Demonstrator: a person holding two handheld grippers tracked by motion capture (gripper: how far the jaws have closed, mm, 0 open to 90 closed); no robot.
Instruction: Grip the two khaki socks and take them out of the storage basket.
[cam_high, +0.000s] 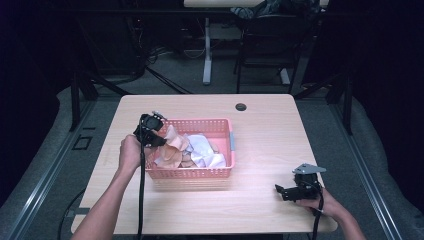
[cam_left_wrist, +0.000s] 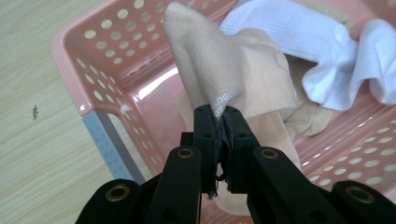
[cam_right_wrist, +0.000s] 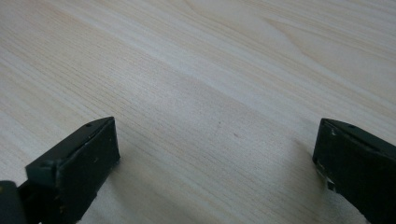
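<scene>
A pink perforated basket (cam_high: 200, 172) stands mid-table with beige and white socks inside. My left gripper (cam_high: 159, 141) hangs over its left end, shut on a beige sock (cam_high: 172, 142). In the left gripper view the jaws (cam_left_wrist: 218, 112) pinch the beige sock (cam_left_wrist: 219, 70) at a fold, and the cloth rises off the basket floor (cam_left_wrist: 154, 93). A white sock (cam_left_wrist: 299, 42) lies behind it. My right gripper (cam_high: 281, 191) rests near the table's front right, open; its two pads (cam_right_wrist: 88, 158) stand wide apart over bare wood with nothing between them.
The wooden table (cam_high: 270, 135) has a cable hole (cam_high: 241, 107) at the back. A grey label tab (cam_left_wrist: 112, 140) sits on the basket's rim. Chairs and desk legs (cam_high: 207, 50) stand behind the table.
</scene>
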